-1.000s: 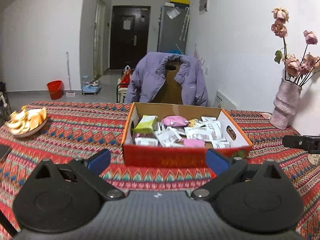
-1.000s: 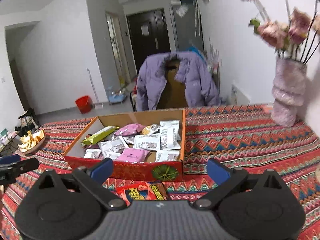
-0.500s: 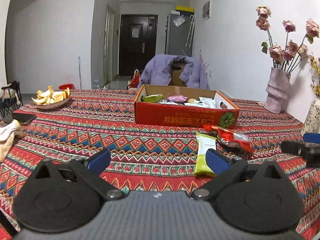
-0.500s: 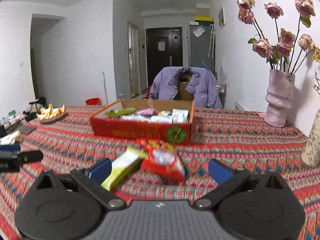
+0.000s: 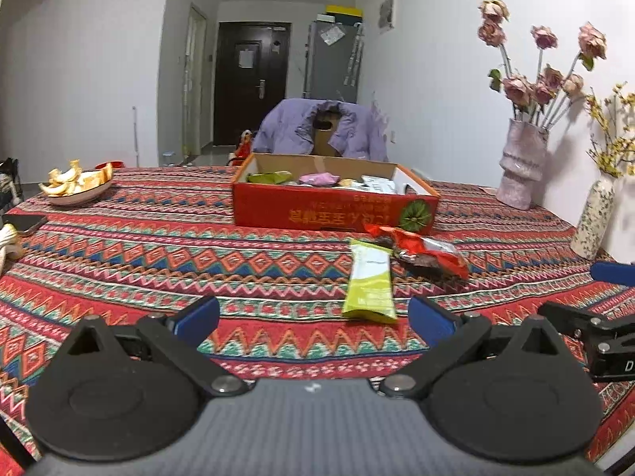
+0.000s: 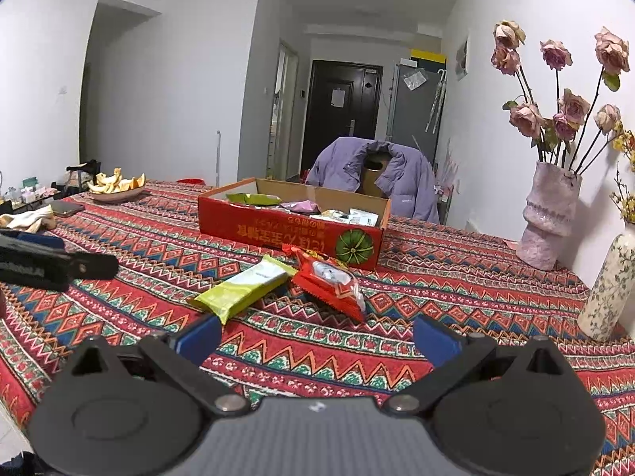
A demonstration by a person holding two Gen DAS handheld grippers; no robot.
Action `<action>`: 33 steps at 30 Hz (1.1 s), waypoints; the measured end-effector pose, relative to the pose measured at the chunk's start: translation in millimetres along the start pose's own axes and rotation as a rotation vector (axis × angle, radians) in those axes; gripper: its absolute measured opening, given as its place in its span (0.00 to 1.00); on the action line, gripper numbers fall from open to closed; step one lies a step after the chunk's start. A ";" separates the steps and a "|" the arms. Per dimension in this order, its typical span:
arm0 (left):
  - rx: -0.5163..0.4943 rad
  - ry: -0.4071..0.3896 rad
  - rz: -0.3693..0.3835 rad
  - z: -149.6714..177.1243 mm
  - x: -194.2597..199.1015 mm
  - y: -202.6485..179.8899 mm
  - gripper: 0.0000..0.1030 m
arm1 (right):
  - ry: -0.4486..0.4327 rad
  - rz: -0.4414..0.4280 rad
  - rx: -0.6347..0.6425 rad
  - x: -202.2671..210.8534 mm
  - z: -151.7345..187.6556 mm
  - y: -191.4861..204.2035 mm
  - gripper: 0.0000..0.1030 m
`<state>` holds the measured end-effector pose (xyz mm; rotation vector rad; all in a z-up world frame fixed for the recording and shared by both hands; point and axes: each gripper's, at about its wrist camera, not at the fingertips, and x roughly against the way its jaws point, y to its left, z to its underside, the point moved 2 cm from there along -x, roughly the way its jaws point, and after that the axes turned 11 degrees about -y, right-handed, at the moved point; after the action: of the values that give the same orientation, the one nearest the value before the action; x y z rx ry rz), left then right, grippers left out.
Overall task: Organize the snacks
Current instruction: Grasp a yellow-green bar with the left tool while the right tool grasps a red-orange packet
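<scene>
Both grippers hover low over the table, jaws spread wide, holding nothing.

Left gripper (image 5: 313, 313) and right gripper (image 6: 315, 329) sit at bottom of their frames above the patterned table (image 5: 158, 254). Green snack pack (image 6: 244, 287) and red snack pack (image 6: 331, 283) lie flat at frame centre, touching at one end, just in front of the red cardboard box (image 6: 285, 234). Box holds more snack packets. Pink vase (image 6: 549, 214) at right, bowl of peels (image 5: 75, 188) at left.

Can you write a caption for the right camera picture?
Open right gripper facing yellow-green snack packet and red snack packet before red cardboard box.
</scene>
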<state>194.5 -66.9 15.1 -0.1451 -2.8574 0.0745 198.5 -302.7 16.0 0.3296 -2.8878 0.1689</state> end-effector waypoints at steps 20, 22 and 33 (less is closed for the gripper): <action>-0.086 0.116 0.102 3.5 -133.6 -46.3 0.79 | 0.061 0.031 -0.106 -70.1 -11.5 -51.5 1.00; -0.088 0.148 0.108 7.1 -150.4 -48.0 0.73 | 0.067 0.026 -0.118 -80.4 -12.2 -54.8 1.00; -0.099 0.220 0.096 27.6 -195.6 -47.9 0.54 | 0.140 -0.077 -0.256 -159.6 -7.6 -66.6 0.98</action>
<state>369.4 -136.3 -61.6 -0.2917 -2.6340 -0.0598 367.2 -332.9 -9.0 0.3652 -2.7106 -0.1819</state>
